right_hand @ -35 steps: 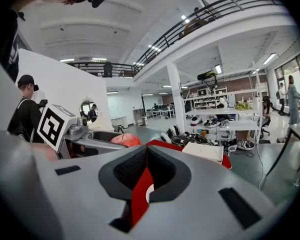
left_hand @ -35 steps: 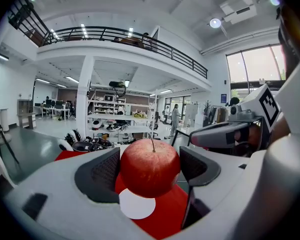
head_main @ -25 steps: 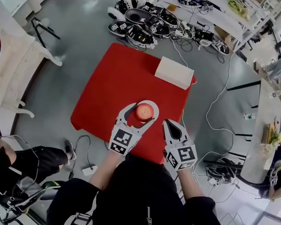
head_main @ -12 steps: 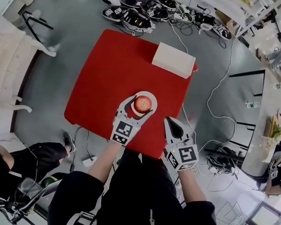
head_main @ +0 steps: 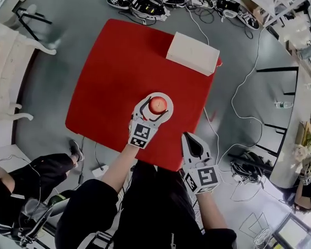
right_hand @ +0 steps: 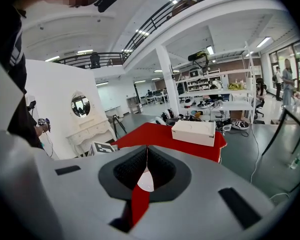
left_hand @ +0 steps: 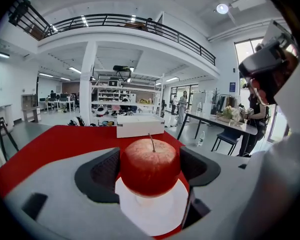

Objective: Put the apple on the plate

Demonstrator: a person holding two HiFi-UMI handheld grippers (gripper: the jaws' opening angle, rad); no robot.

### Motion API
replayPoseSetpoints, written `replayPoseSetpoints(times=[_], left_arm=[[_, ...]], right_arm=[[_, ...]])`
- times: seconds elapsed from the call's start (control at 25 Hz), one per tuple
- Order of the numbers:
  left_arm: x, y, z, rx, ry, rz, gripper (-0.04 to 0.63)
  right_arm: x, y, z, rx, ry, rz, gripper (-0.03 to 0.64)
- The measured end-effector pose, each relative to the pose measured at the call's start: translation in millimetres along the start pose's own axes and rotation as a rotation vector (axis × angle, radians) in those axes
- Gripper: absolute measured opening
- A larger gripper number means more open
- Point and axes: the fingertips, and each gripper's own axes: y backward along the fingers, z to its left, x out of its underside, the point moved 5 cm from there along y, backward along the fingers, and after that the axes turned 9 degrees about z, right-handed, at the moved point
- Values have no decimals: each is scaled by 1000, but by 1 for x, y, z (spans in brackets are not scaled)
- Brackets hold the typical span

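Note:
A red apple with a stem stands upright over a small white plate on the red table. My left gripper is shut on the apple, with a dark pad against each side of it. In the left gripper view the apple fills the gap between the pads, and the plate shows right under it. My right gripper hangs over the table's near right edge, to the right of the plate, shut with nothing held; in its own view the right gripper has its pads pressed together.
A white box lies at the table's far right corner. Cables trail over the grey floor to the right. Dark gear is piled beyond the far edge. A seated person is at the left.
The head view has shifted, so the table sits higher in the picture. My left gripper is still round the apple over the plate. The right gripper sits a little lower and stays shut.

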Motion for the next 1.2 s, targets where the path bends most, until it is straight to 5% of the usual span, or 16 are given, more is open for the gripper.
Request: replayPoseSetpoints(times=[0.28, 0.56, 1.2], left_arm=[[39, -31, 5, 14, 30, 62, 376], [54, -33, -2, -5, 22, 36, 377], [37, 0, -23, 7, -54, 57, 377]], right_arm=[[11, 1, -8, 26, -11, 33, 12], [24, 3, -16, 29, -34, 49, 12], [11, 10, -17, -23, -23, 20, 12]])
